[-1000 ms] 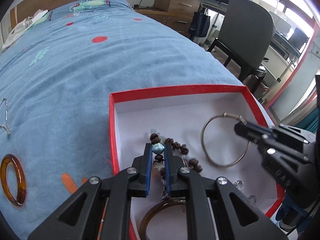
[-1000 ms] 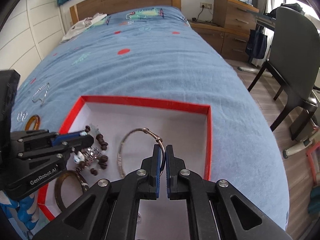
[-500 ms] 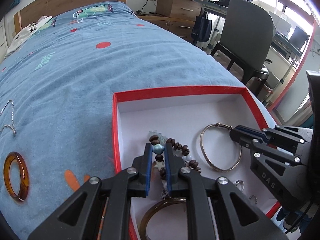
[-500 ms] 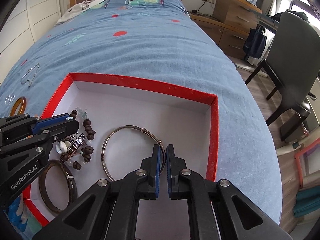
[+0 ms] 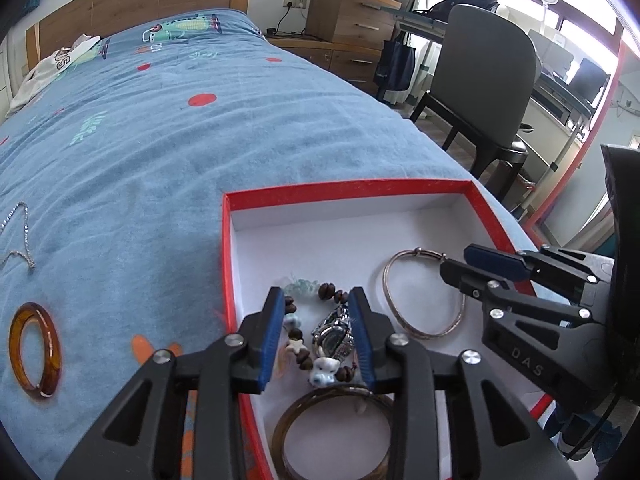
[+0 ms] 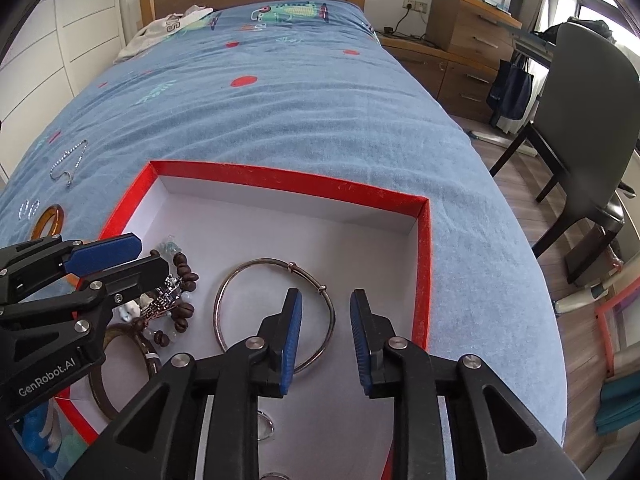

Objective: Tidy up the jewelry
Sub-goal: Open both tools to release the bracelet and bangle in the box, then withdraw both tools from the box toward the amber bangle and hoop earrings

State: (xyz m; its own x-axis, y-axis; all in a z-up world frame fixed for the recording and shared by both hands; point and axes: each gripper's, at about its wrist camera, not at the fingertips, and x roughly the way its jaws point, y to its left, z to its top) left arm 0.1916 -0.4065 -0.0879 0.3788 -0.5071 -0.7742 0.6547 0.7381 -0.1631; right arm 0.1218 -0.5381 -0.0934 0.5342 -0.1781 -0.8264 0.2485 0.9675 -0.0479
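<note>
A red box with a white floor lies on the blue bed. In it lie a thin metal bangle, a brown beaded bracelet with pale beads and a dark brown bangle. My left gripper is open just above the beaded bracelet. My right gripper is open over the metal bangle's right side. An amber bangle and a silver chain lie on the bed left of the box.
Small rings lie near the box's front. A white garment lies by the wooden headboard. A dark chair and wooden drawers stand right of the bed. The bed edge drops off just right of the box.
Both grippers have opened. The left let the beaded bracelet go onto the box floor; the right let go of the metal bangle, which now lies flat.
</note>
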